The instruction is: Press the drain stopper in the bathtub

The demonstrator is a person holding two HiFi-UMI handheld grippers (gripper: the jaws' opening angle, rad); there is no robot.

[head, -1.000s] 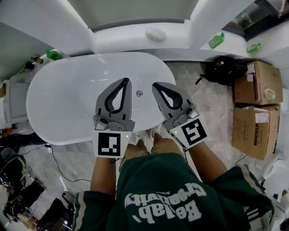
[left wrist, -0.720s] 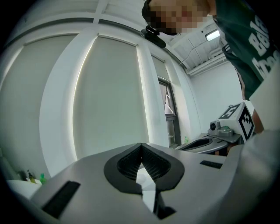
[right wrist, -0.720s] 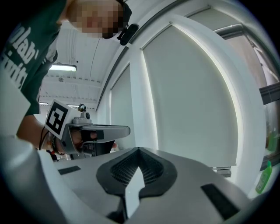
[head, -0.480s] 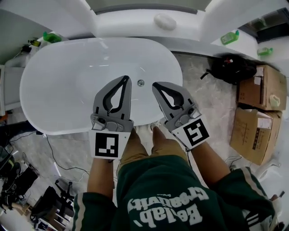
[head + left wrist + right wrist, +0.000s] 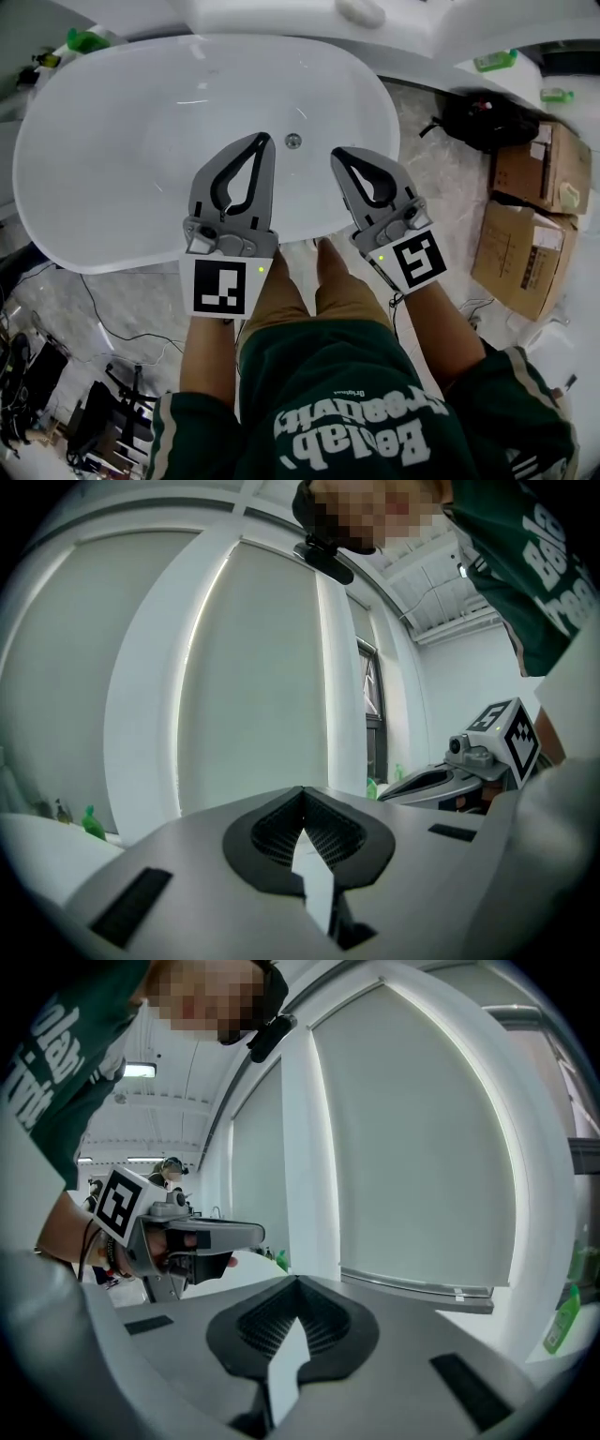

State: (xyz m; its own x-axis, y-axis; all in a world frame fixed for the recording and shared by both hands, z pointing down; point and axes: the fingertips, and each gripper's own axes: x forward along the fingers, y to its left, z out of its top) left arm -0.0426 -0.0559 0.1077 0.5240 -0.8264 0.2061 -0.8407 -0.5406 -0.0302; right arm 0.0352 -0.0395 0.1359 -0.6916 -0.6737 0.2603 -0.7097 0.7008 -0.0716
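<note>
I see first the white oval bathtub (image 5: 112,159), which fills the upper left of the head view. It stands on a grey marble floor (image 5: 441,206). Below it in the picture is the person in a dark green sweatshirt (image 5: 356,412), whose two bare forearms reach forward over the near rim of the tub.

To the right of the tub, two cardboard boxes (image 5: 530,169) stand one beside the other on the floor. A black bag (image 5: 480,122) lies near them, between the boxes and the tub. Dark cables (image 5: 103,314) run over the floor at the lower left.

The left claw (image 5: 265,140) and the right claw (image 5: 337,154) are held side by side over the near part of the tub, apart from each other, and both point toward its middle. In each gripper view the two jaws meet at the tips, so both claws are closed together with nothing between them.

A green bottle (image 5: 86,40) stands on the ledge at the far left end of the tub, and another (image 5: 494,62) on the ledge at the right.

The drain stopper (image 5: 292,141) is a small round metal disc on the bottom of the tub. In the head view it lies between the two claw tips, nearer to the left one.
</note>
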